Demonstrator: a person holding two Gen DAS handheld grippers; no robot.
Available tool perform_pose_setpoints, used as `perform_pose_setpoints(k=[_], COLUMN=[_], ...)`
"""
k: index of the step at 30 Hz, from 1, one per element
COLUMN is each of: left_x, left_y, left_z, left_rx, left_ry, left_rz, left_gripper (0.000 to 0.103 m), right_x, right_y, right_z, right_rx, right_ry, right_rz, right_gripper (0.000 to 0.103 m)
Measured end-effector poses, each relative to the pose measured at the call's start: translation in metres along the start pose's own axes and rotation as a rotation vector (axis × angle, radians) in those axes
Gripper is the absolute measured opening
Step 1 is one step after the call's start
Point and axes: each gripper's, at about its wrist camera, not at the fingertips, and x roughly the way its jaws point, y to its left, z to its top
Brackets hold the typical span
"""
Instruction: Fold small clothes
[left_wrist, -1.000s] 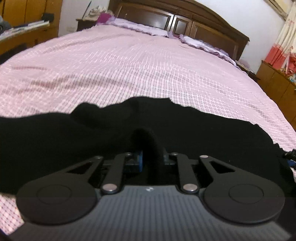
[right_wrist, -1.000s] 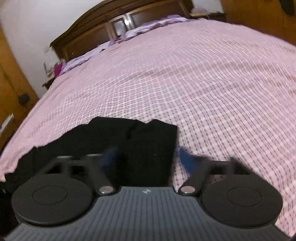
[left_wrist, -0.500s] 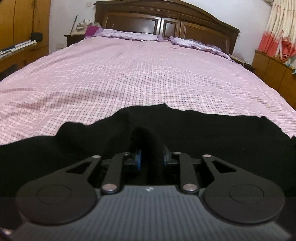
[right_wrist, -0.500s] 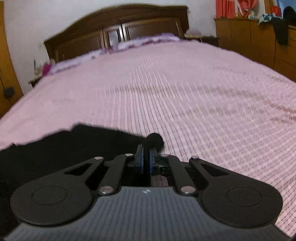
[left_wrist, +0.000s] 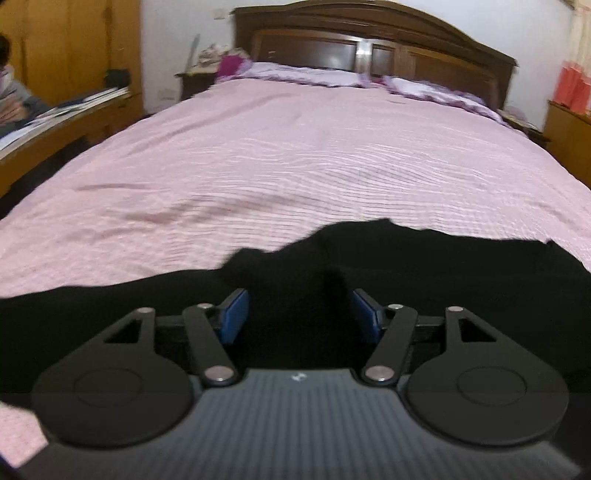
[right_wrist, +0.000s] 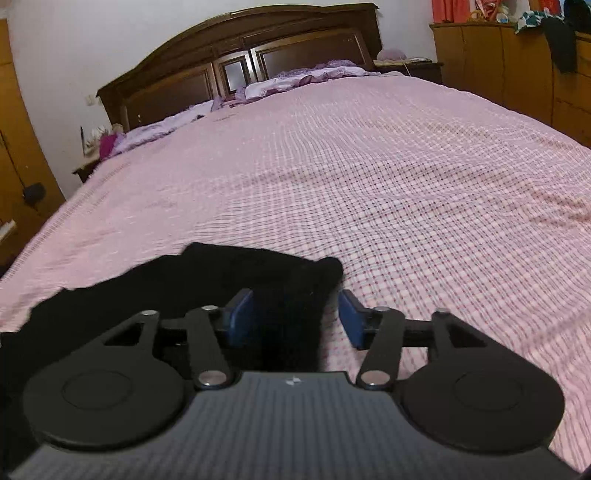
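filling both views, the bed (left_wrist: 295, 155) runs from the near edge to the far wall under a pink checked bedspread (right_wrist: 406, 192), lightly wrinkled in places. a dark wooden headboard (left_wrist: 369, 40) stands at the far end, with lilac pillows (left_wrist: 314, 75) lying along its foot. orange-brown wooden cabinets (right_wrist: 517, 62) line the right side of the room, and a wooden shelf (left_wrist: 74, 110) with papers runs along the left, where part of a person (left_wrist: 11, 96) shows at the picture's edge. a black garment (left_wrist: 424, 266) lies spread across the near end of the bed, its far hem uneven, reaching from the far left to the far right of the left wrist view. in the right wrist view its right end (right_wrist: 295, 280) forms a narrow folded strip with a rounded tip. the left gripper (left_wrist: 298, 314) hovers low over the garment's middle, jaws spread wide apart, blue pads (left_wrist: 232, 314) clear of the cloth and holding nothing. the right gripper (right_wrist: 295, 317) sits over the strip, jaws likewise parted, the strip lying loose between the pads (right_wrist: 351, 319) and not pinched.
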Motion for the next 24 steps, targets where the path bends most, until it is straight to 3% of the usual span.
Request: perform_pose_setpoints(k=[11,16,20,24], left_x=[-0.061,-0.062,-0.06,-0.063], left_y=[0.103,0.144,0.174,0.198], left_z=[0.031,0.005,-0.025,-0.051], left_rx=[-0.164,-0.261,-0.384,-0.511], left_ry=[0.028,0.092,0.138,0.12], left_rz=[0.132,0.189,0.216,0.221], left_gripper=[0.063,0.064,0.064,0.064], right_x=[-0.089,-0.112,-0.121,-0.121], right_y=[0.043,0.074,0.095,0.107], right_z=[-0.017,-0.044,-0.068,-0.083], right_rx=[0.011,-0.056,-0.074,-0.102], right_ry=[0.054,0.06,0.05,0.076], right_rz=[0.19,0.258,0.254,0.251], right_gripper=[0.079,0.082,0.083,0.084])
